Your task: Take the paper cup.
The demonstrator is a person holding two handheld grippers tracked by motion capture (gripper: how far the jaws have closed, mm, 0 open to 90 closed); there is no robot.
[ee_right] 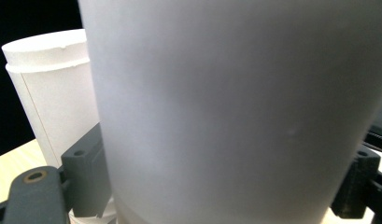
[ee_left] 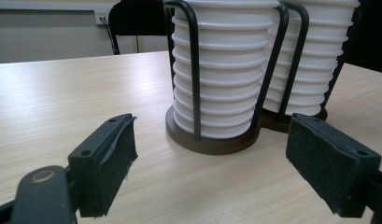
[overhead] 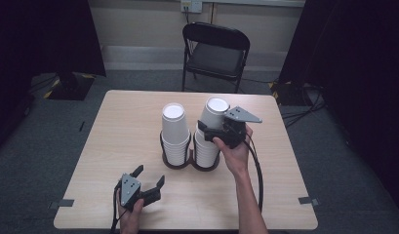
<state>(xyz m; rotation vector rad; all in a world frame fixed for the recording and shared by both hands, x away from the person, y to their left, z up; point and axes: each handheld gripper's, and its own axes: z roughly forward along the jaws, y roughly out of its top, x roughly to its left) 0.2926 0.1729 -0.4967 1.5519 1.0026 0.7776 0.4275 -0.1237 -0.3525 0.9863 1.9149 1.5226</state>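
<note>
Count: 2 stacks of white paper cups, upside down, side by side in 1 dark double cup holder [overhead: 176, 163] with black wire uprights, near the middle of the wooden table [overhead: 114, 141]. Individual cups per stack cannot be counted exactly.

Right gripper [overhead: 212, 130]: jaws set on either side of the top cup [overhead: 212, 113] of the right stack [overhead: 207, 148], pads against its wall, so it has hold of that cup. The cup sits tilted on the stack.

Left gripper [overhead: 149, 178]: jaws spread wide, nothing between them, low over the table near its front edge, just short of the holder.

Left stack [overhead: 175, 134] stands just beside the gripped cup, upright.

Surroundings: 1 black folding chair [overhead: 215, 53] behind the table; cables on the floor at right.
</note>
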